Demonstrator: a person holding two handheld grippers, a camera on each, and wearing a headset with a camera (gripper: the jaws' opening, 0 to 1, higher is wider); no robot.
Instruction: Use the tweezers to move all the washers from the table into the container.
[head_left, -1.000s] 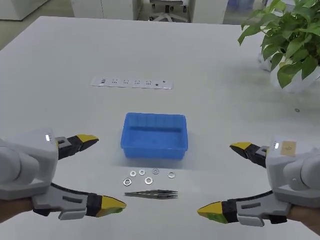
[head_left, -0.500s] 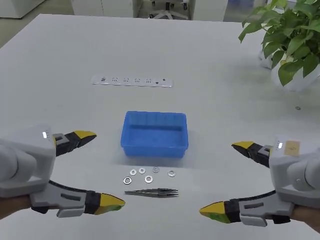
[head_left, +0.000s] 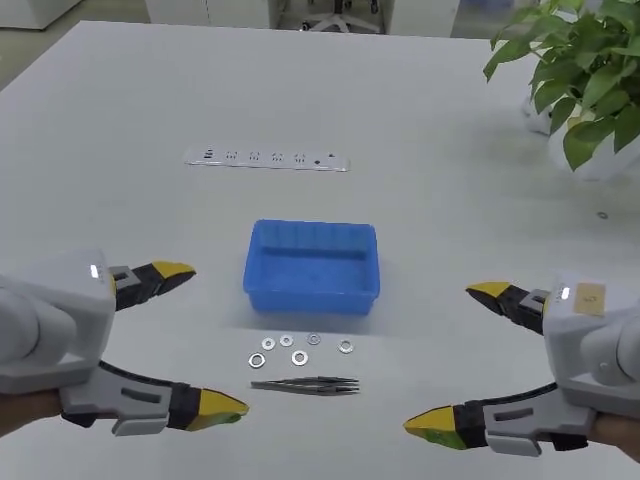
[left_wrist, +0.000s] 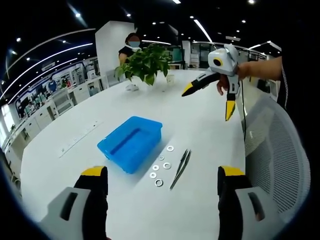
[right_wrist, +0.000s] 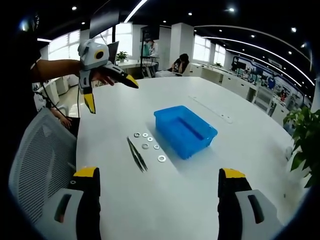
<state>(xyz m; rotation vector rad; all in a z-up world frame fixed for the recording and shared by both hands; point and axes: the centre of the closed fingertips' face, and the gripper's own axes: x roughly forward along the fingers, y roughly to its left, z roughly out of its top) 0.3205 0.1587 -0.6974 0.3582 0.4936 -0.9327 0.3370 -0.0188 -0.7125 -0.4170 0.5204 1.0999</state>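
Note:
Several small metal washers lie on the white table just in front of the blue container. Dark tweezers rest flat right below the washers. My left gripper hovers open at the lower left, well left of the tweezers. My right gripper hovers open at the lower right, equally far off. Nothing sits between either pair of jaws. In the left gripper view the container, washers and tweezers lie ahead. The right gripper view shows the container, washers and tweezers.
A white power strip lies beyond the container. A potted green plant stands at the table's far right. A mesh office chair is beside the table. People sit in the background of the office.
The view has drifted slightly, so the table contents appear a little lower. Both grippers stay open and hardly move relative to the tweezers.

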